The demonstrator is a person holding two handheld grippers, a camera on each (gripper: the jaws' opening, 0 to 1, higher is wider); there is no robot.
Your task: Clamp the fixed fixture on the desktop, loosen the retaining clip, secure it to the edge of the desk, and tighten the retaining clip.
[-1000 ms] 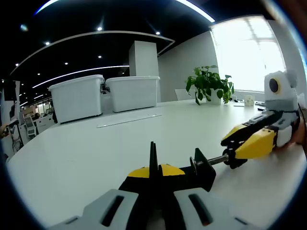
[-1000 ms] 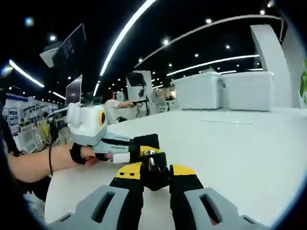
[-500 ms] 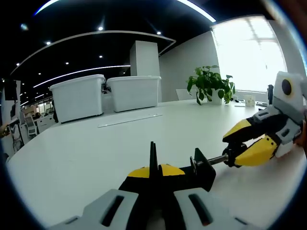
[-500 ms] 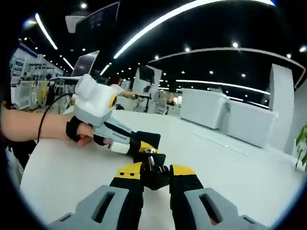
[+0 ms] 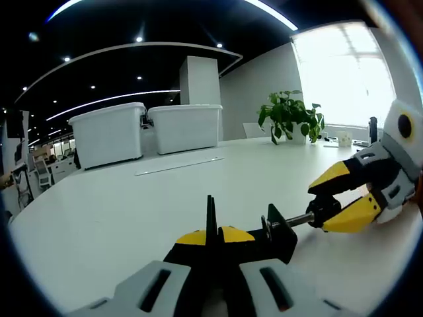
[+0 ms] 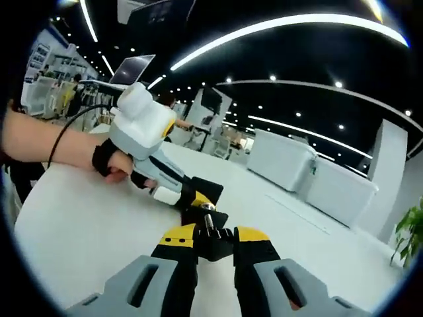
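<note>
A black clamp fixture (image 5: 280, 238) lies on the white desk (image 5: 99, 211). My left gripper (image 5: 211, 232) is shut on its thin upright plate. A threaded screw (image 5: 299, 220) runs right from the fixture to its knob, and my right gripper (image 5: 326, 211), yellow-tipped, is shut on that knob. In the right gripper view the right gripper (image 6: 211, 236) pinches the black knob (image 6: 211, 242), with the screw (image 6: 208, 215) leading on to the fixture (image 6: 205, 190). The left gripper (image 6: 188, 197) comes in from the left, held by a hand (image 6: 114, 165).
Two white lidded bins (image 5: 109, 134) (image 5: 185, 127) stand at the desk's far side, with a potted plant (image 5: 288, 115) to the right and a flat strip (image 5: 178, 165) in front. The desk's rounded edge (image 6: 26, 211) runs near the hand; office desks and monitors lie beyond.
My right gripper has rolled around the screw's axis while staying shut on the knob; its camera box swung down and right. The left gripper and fixture have stayed put.
</note>
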